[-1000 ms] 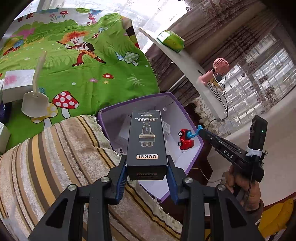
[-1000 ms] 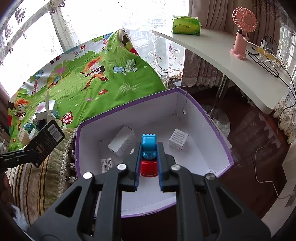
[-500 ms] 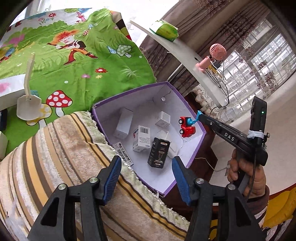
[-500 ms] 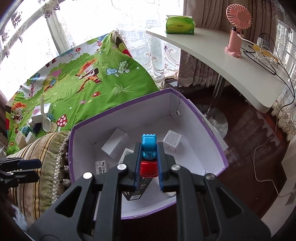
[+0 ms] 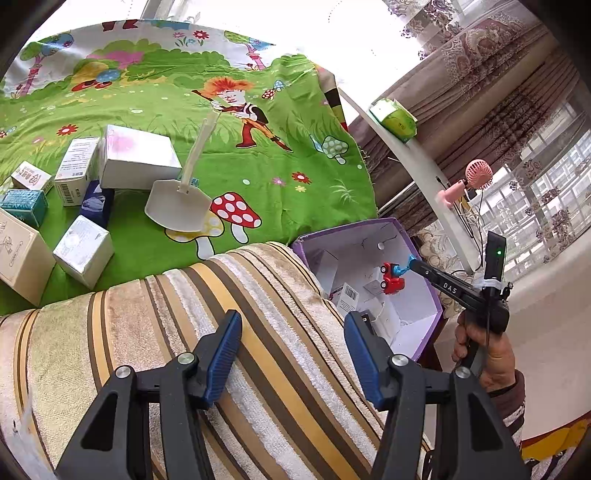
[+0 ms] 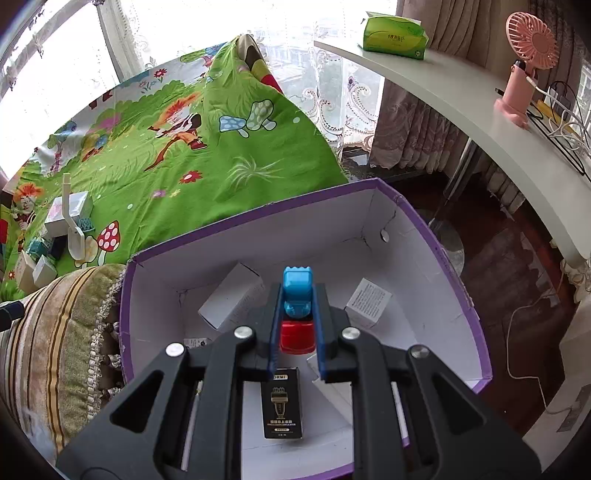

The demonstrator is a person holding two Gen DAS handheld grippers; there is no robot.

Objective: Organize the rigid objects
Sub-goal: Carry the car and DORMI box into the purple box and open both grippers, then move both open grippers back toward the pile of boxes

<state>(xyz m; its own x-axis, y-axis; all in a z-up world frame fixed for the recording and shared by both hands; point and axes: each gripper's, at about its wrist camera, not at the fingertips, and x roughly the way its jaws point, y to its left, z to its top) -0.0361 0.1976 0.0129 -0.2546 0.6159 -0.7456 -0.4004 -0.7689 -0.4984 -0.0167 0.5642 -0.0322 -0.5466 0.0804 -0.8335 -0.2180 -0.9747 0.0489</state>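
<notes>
My left gripper [image 5: 291, 321] is open and holds nothing; it hangs over the striped cushion [image 5: 236, 295], left of the purple box [image 5: 354, 225]. My right gripper [image 6: 297, 295] is shut on a red and blue toy truck [image 6: 297, 334] and holds it above the inside of the purple box [image 6: 258, 218]. In the left wrist view that right gripper [image 5: 410, 260] reaches in from the right with the toy truck [image 5: 392, 277]. A black carton [image 6: 282, 402] lies on the box floor under the right gripper, beside two white cartons [image 6: 231, 301] [image 6: 368, 301].
Several small cartons [image 5: 136, 157] and a white scoop [image 5: 177, 206] lie on the green cartoon sheet [image 5: 258, 155] left of the cushion. A curved white desk [image 6: 461, 103] with a pink fan [image 6: 524, 66] and a green tissue pack [image 6: 395, 35] stands beyond the box.
My left gripper opened and let the black carton drop into the purple box, then drew back left over the cushion. The right gripper moved lower over the box, still holding the toy truck.
</notes>
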